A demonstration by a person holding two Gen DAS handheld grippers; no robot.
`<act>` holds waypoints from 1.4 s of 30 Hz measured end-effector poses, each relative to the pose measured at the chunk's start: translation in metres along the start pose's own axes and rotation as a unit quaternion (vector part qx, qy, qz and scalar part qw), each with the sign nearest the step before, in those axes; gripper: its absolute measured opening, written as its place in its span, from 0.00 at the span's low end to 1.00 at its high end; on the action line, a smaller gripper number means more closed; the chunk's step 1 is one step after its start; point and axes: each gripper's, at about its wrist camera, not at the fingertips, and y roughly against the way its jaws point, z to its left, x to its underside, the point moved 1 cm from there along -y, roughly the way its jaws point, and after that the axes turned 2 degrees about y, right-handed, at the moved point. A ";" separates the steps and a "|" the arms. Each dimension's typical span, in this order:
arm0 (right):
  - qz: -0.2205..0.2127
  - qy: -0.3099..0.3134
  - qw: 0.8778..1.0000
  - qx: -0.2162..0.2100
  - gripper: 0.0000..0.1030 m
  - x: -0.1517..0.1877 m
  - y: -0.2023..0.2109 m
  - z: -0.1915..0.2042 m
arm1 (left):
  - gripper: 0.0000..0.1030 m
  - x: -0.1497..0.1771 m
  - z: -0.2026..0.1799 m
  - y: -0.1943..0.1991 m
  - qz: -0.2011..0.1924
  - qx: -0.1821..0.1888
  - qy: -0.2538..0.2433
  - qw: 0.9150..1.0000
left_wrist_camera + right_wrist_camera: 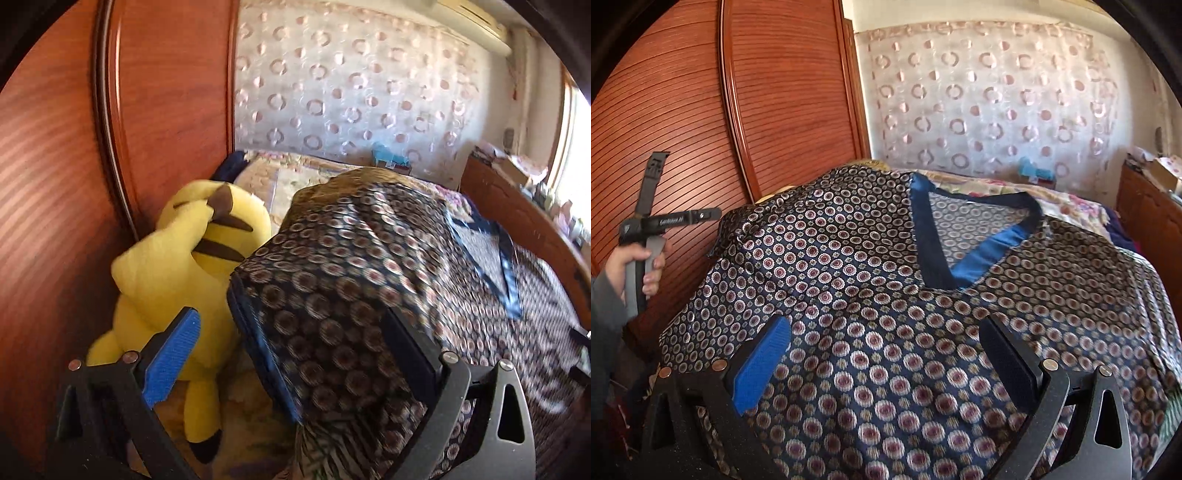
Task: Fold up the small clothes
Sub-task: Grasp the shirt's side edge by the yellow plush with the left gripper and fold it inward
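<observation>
- The wooden wardrobe point(683, 110) with its slatted doors is standing along the left side of the bed point(1067, 206), and a sheer curtain point(990, 96) with pale ring shapes is hanging behind the bed's far edge.
- The bed is wearing a floral cover, showing only past the garment toward the far right corner.
- The navy patterned top point(849, 266) (small rings and rosettes all over, with a dark V-neck band lined in brighter blue) is lying spread across the bed, neckline toward the far edge; its left part is bulging up from the surface, blurred in the left wrist view point(351, 266).
- A yellow plush toy point(177, 266) with brown stripes is lying at the bed's left edge, against the wardrobe and just beside the lifted fabric.
- The right gripper point(882, 354) is hovering over the near part of the top, its fingers spread wide with only cloth showing between them.
- The left gripper point(295, 350) is standing with its fingers spread too; the raised fold is filling the gap, but I cannot tell whether the cloth is resting on a finger.
- The person's hand point(635, 266) is gripping the left tool's handle beside the wardrobe.
</observation>
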 end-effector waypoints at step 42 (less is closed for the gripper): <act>-0.019 -0.032 0.999 0.001 0.99 -0.012 -0.004 -0.022 | 0.06 -0.061 -0.134 0.033 -0.050 0.055 -0.152 0.986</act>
